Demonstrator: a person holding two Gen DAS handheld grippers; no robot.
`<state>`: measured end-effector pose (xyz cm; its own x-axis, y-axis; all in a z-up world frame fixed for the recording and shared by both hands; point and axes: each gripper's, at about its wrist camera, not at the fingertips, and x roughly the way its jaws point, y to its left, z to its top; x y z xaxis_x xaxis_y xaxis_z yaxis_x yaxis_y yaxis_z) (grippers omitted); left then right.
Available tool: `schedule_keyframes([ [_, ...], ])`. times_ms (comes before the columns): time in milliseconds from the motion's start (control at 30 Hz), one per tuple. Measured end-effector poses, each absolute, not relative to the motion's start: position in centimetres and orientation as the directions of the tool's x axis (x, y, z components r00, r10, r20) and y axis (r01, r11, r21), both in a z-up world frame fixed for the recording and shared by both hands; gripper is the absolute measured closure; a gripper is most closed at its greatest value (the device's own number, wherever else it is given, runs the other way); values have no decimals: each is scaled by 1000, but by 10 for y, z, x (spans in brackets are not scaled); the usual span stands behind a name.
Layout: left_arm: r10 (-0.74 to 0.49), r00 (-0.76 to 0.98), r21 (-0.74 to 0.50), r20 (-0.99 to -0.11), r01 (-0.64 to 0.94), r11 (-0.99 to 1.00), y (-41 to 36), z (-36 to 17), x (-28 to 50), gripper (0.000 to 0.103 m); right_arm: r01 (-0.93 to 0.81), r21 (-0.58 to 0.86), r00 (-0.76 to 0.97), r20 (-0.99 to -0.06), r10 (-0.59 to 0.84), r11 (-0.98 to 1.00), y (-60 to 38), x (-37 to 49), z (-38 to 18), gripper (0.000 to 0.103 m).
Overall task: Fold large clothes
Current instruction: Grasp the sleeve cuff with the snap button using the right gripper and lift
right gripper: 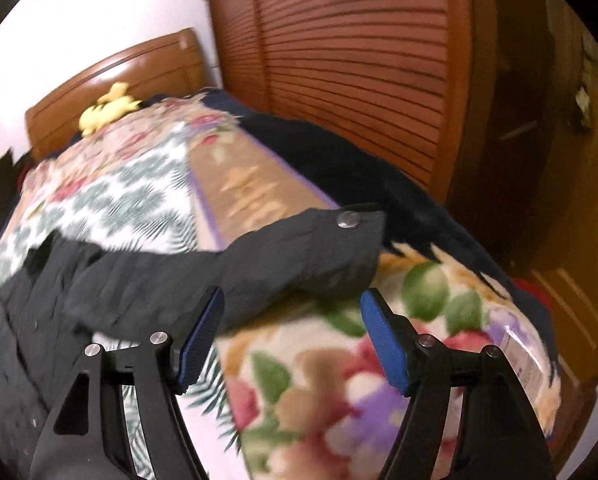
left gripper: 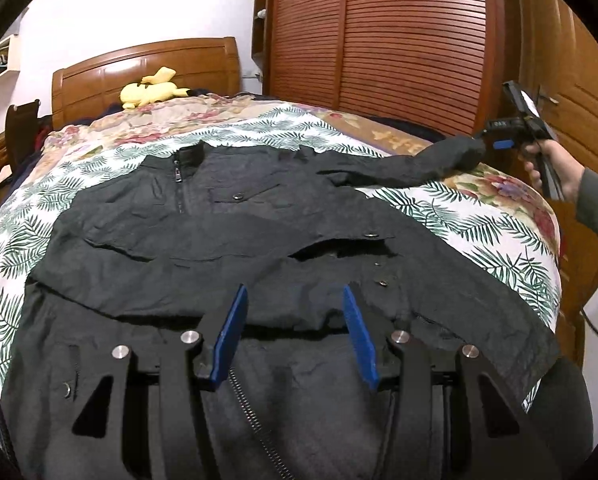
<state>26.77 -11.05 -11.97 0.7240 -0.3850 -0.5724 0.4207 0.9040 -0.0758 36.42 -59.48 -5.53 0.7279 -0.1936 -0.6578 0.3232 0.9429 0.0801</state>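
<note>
A large black jacket [left gripper: 227, 240] lies spread front-up on the bed, collar toward the headboard, one sleeve folded across its chest. My left gripper [left gripper: 293, 294] is open just above the jacket's lower front, near its zipper [left gripper: 255, 412]. The other sleeve [left gripper: 411, 164] stretches out to the right. In the right wrist view my right gripper [right gripper: 291, 300] is open around that sleeve's cuff [right gripper: 323, 252], which has a metal snap [right gripper: 348, 219]. The right gripper also shows in the left wrist view [left gripper: 495, 142] at the sleeve's end.
The bed carries a leaf-print sheet [left gripper: 479, 216] and a floral blanket [right gripper: 339, 380]. A yellow plush toy [left gripper: 153, 90] lies by the wooden headboard [left gripper: 147, 64]. A slatted wooden wardrobe [left gripper: 399, 40] stands behind the bed, a door [left gripper: 579, 92] to the right.
</note>
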Motion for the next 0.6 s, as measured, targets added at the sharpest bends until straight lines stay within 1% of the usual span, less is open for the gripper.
schedule_keyframes([
  [100, -390, 716, -75, -580, 430, 900, -112, -122, 269, 55, 364, 106, 708, -677, -201, 925, -610, 376, -64, 30],
  [333, -387, 705, -80, -594, 427, 901, -111, -126, 274, 55, 446, 235, 684, -712, -159, 864, -641, 403, -92, 31],
  [400, -385, 699, -81, -602, 426, 901, -110, -127, 275, 55, 445, 245, 686, -711, -153, 861, -641, 409, -94, 51],
  [433, -384, 700, -81, -603, 425, 902, -109, -127, 275, 55, 426, 247, 690, -711, -135, 870, -638, 413, -95, 75],
  [467, -384, 700, -81, -602, 425, 901, -109, -127, 276, 55, 405, 233, 691, -711, -129, 884, -632, 416, -93, 85],
  [600, -393, 706, -93, -589, 424, 901, -105, -122, 274, 55, 308, 149, 728, -672, -132, 940, -590, 421, -68, 89],
])
